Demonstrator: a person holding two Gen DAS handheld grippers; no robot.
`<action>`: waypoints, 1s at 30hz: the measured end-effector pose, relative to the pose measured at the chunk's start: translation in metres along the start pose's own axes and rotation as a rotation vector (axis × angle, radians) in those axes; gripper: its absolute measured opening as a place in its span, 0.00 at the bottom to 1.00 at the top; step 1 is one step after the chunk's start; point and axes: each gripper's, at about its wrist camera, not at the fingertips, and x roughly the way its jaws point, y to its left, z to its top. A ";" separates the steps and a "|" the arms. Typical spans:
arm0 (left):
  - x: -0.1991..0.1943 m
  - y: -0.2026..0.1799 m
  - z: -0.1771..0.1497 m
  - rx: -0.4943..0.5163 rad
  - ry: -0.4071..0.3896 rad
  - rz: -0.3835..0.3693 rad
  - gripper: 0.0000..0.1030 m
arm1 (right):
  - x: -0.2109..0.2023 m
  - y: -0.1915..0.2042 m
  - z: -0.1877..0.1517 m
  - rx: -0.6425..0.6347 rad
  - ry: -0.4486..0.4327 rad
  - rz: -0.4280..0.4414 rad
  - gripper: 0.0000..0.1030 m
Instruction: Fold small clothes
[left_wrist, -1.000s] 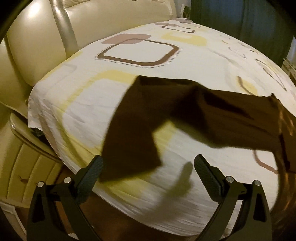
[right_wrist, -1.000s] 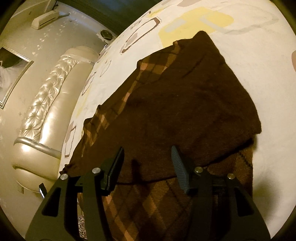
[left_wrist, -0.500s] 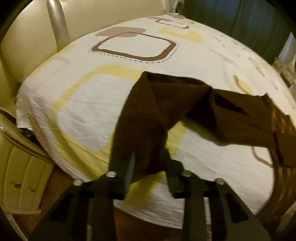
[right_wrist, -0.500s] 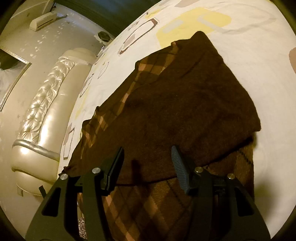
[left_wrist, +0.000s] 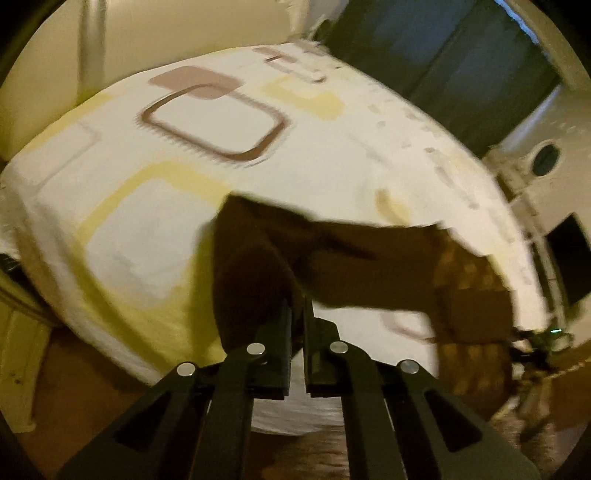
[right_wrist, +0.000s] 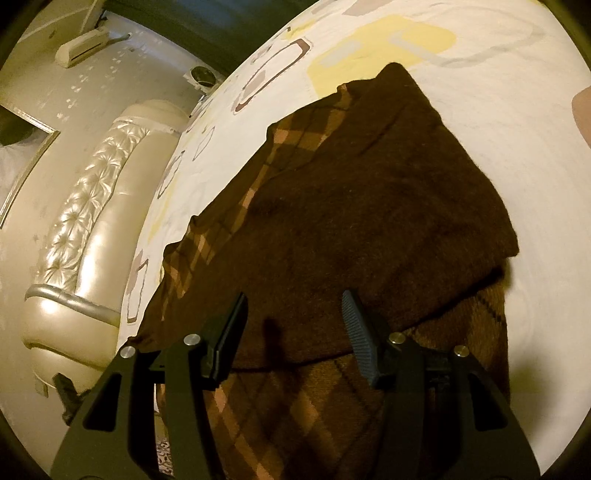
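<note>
1. We see a small brown sweater (right_wrist: 369, 206) lying on the bed (left_wrist: 221, 122), near the bed's front edge — the part with the orange check pattern reaches toward the front corner on our right side.

2. Our left gripper (left_wrist: 295, 314) is closed on the plain brown sleeve (left_wrist: 255, 280) of the sweater. Its jaws have just been closing, and in the left wrist view the cloth stands pinched between them and rises up from the sheet. The picture is blurred there, so we cannot tell how much cloth is inside the grip.

3. Our right gripper (right_wrist: 295, 314) is half open and holds nothing. It hangs just above the body of the sweater, and the pads do not press on the cloth.

4. In the right wrist view one plain brown layer already lies over the checked body, so we judge that one part is folded in. The edges of this layer are not very straight.

5. We judge that the step in hand is to bring the gripped sleeve across onto the body. It is not yet laid down.

6. What is left, as far as we can see: to put this sleeve flat, then to fold the body in half, and to smooth the result.

7. A risk, in our opinion — the sweater lies close to the bed's front edge, so a strong pull on the sleeve may drag the whole garment off the sheet.
</note>
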 end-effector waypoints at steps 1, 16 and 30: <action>-0.005 -0.009 0.005 0.004 -0.009 -0.029 0.05 | -0.001 0.000 0.000 0.002 0.001 0.000 0.51; 0.012 -0.294 0.060 0.343 0.036 -0.405 0.05 | -0.036 0.014 -0.004 -0.067 0.027 0.022 0.52; 0.179 -0.449 -0.028 0.479 0.322 -0.428 0.04 | -0.075 -0.022 0.016 -0.014 -0.006 0.052 0.52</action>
